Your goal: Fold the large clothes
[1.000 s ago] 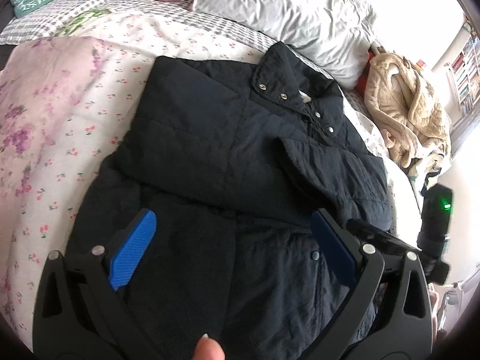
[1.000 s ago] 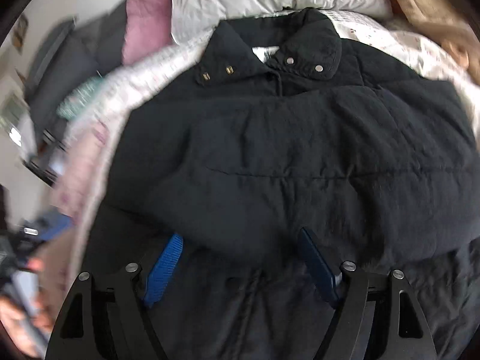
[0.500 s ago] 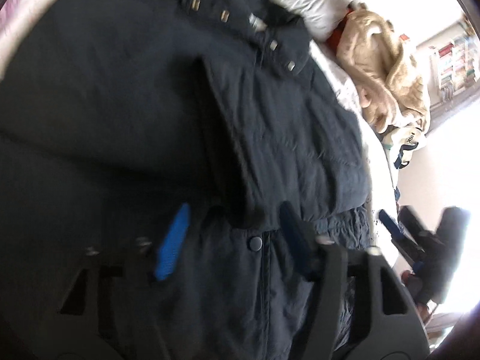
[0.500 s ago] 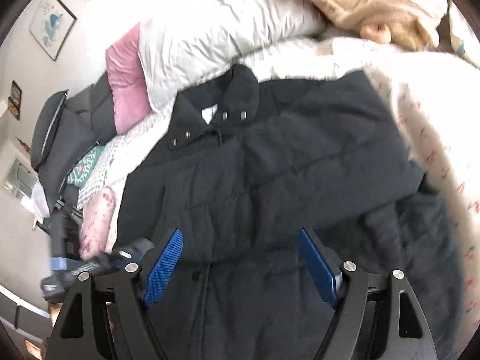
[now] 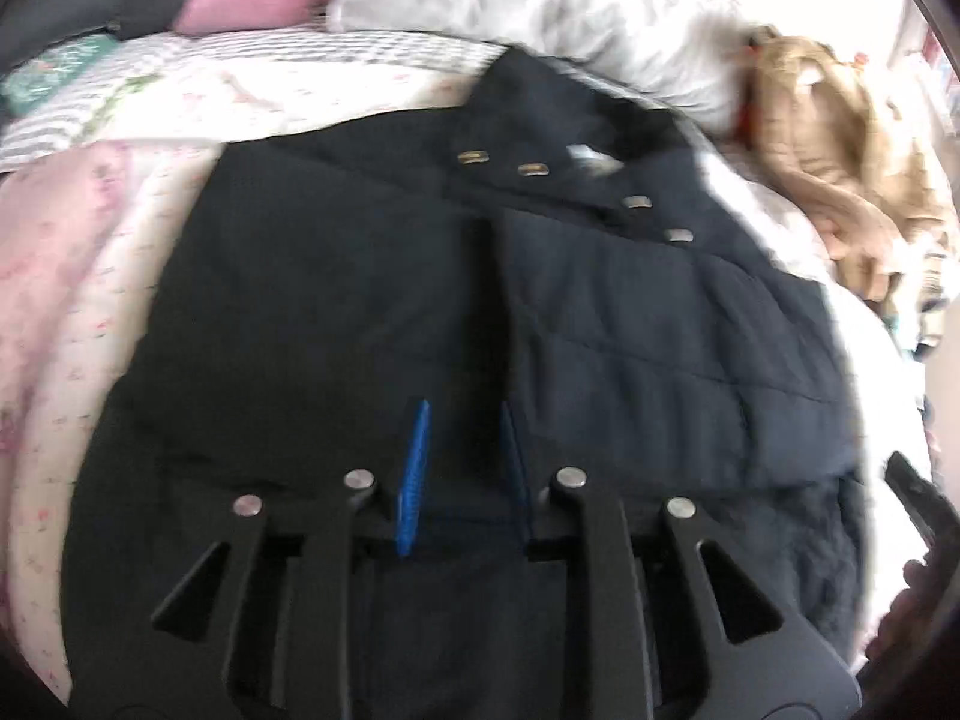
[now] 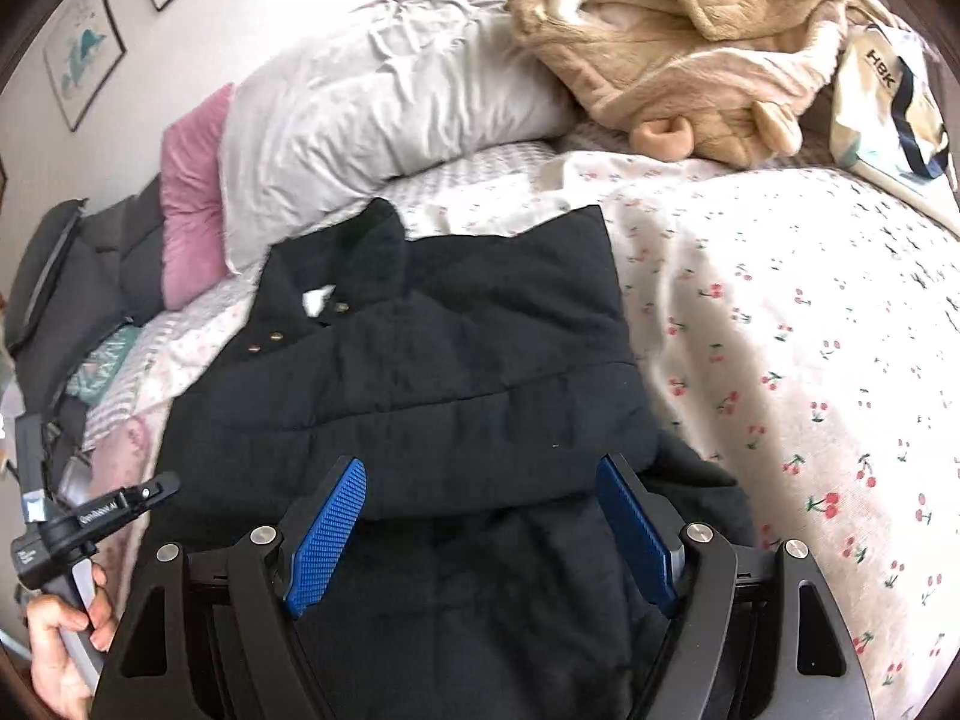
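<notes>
A large dark navy quilted jacket point(image 5: 384, 312) lies on the bed with its collar toward the pillows and both sleeves folded across its front; it also shows in the right wrist view point(image 6: 456, 384). My left gripper point(image 5: 465, 468) hangs low over the jacket's lower middle, its blue pads drawn close with a narrow gap; whether fabric sits between them is unclear. My right gripper point(image 6: 480, 534) is open and empty above the jacket's lower part, jaws wide apart. The left gripper's body point(image 6: 90, 516) shows at the left of the right wrist view.
The bed has a floral sheet point(image 6: 810, 324). A white pillow point(image 6: 384, 102) and a pink cushion point(image 6: 192, 192) lie at the head. A beige fleece robe point(image 6: 690, 54) and a tote bag point(image 6: 888, 102) lie at the far right.
My left gripper's jaws have drawn from wide open to nearly shut and it has moved to the jacket's middle. My right gripper has pulled back and up, staying open.
</notes>
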